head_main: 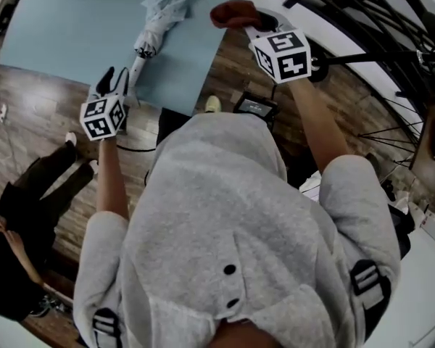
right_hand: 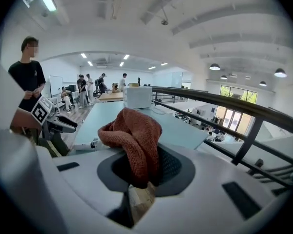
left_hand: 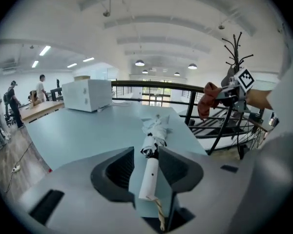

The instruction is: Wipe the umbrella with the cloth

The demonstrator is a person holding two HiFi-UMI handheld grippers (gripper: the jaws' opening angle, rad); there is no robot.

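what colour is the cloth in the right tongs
The cloth is rusty reddish-brown, knitted; best seen in the right gripper view.

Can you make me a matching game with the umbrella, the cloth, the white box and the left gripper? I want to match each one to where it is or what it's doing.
Things:
1. folded white umbrella
2. rust-red knitted cloth
3. white rectangular box
4. left gripper

Places or states:
A. clamped in the right gripper
B. jaws open, holding nothing
C. stands at the far end of the light blue table
D. lies by the table's near edge

Pairs: 1-D, 2-A, 3-C, 4-B.
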